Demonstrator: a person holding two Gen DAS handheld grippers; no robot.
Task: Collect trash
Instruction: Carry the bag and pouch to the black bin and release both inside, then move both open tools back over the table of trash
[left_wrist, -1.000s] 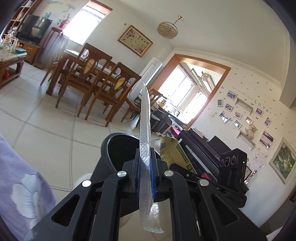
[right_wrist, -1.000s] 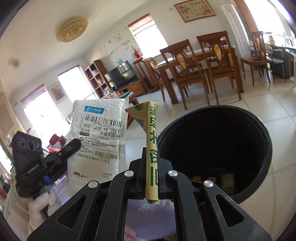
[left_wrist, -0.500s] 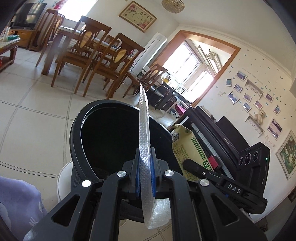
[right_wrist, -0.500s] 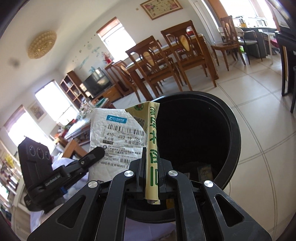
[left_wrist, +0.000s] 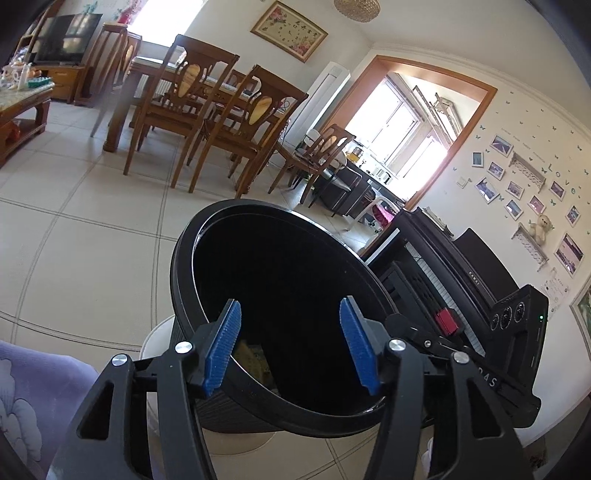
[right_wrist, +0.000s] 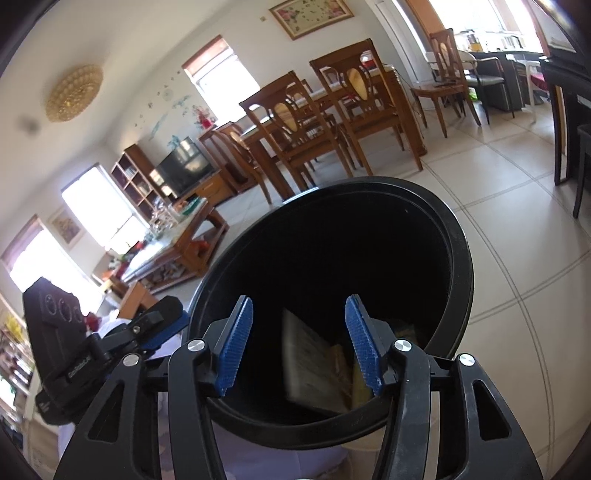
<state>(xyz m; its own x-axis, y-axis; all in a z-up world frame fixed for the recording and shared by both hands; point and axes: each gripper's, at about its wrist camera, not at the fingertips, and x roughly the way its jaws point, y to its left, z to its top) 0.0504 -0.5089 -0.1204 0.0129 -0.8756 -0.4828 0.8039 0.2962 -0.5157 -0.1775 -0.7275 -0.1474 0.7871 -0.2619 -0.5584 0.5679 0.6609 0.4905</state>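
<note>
A round black trash bin stands on the tiled floor and fills the middle of both views. My left gripper is open and empty, its blue pads just over the bin's near rim. My right gripper is open and empty over the bin's mouth. Inside the bin, a blurred flat packet shows between the right fingers, with yellowish trash lower down. The right gripper's body shows at the right of the left wrist view, and the left gripper's body at the left of the right wrist view.
A wooden dining table with chairs stands beyond the bin. A black piano is to the right. A coffee table and TV unit lie to the left. Purple floral cloth is at the near left.
Both grippers have opened over the bin. The bubble-wrap mailer has left my left gripper and the green-printed paper packet has left my right gripper; they dropped into the bin.
</note>
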